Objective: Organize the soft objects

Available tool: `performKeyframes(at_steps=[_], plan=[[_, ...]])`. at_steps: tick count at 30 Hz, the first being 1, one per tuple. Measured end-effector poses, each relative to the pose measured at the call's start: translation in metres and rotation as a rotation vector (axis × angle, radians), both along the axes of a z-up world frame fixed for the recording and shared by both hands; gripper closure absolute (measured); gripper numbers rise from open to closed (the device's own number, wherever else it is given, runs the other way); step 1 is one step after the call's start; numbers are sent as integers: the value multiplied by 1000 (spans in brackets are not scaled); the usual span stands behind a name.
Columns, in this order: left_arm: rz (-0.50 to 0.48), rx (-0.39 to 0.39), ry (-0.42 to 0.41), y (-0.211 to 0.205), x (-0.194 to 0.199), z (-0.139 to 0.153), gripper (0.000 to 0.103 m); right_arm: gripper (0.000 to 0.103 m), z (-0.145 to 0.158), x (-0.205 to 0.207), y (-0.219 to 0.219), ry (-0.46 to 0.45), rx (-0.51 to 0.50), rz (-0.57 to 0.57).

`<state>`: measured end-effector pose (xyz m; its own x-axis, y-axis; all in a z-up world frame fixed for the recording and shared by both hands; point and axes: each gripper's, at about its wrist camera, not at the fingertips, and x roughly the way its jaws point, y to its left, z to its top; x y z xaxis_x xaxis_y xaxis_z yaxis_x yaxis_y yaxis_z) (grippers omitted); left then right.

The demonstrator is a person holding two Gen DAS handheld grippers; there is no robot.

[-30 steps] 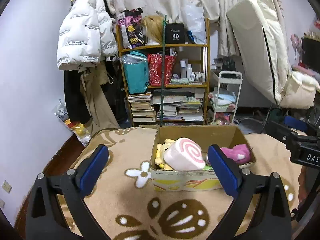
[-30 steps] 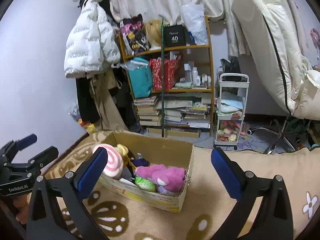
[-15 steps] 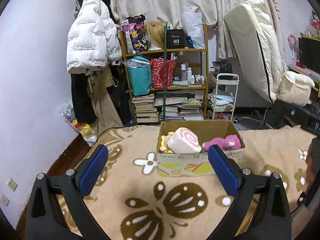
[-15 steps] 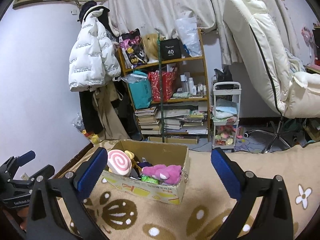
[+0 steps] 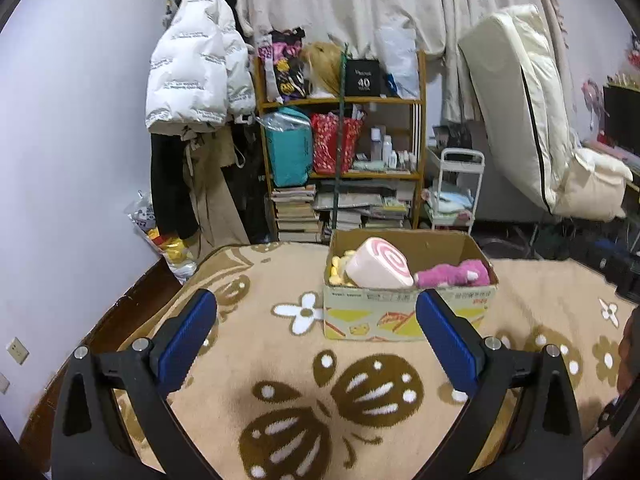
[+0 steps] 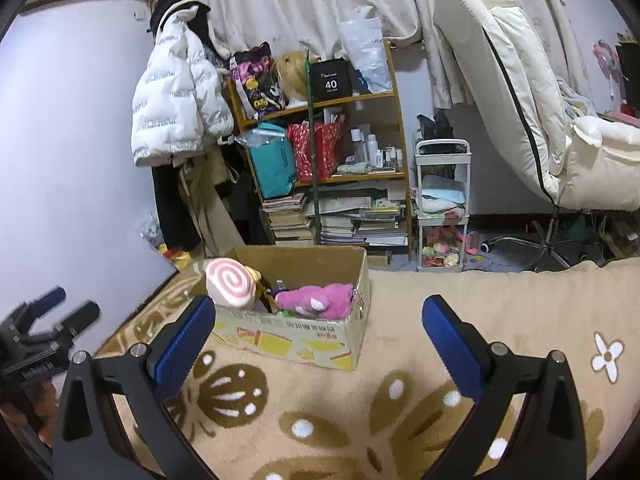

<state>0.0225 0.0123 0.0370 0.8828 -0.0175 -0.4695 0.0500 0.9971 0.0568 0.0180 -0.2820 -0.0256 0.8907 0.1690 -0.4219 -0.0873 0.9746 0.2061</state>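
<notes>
From the left wrist, the left gripper gaped empty, well short of the cardboard box on the blanket, where the swirl-roll plush looked light and squashy. From the right wrist, the right gripper likewise gaped empty; the pink plush lay in the box, probably best pinched across its body.

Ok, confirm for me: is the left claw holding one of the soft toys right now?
No. The left claw is wide open with nothing between its blue pads, and the pink plush lies in the cardboard box.
</notes>
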Motion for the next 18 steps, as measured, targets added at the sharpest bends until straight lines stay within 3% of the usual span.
performKeyframes(at_steps=[5, 18], plan=[[20, 12, 5, 2, 3, -9, 4, 0, -9, 1, 6, -31, -50, -13], [37, 7, 38, 3, 7, -19, 4, 0, -14, 7, -4, -26, -24, -24]])
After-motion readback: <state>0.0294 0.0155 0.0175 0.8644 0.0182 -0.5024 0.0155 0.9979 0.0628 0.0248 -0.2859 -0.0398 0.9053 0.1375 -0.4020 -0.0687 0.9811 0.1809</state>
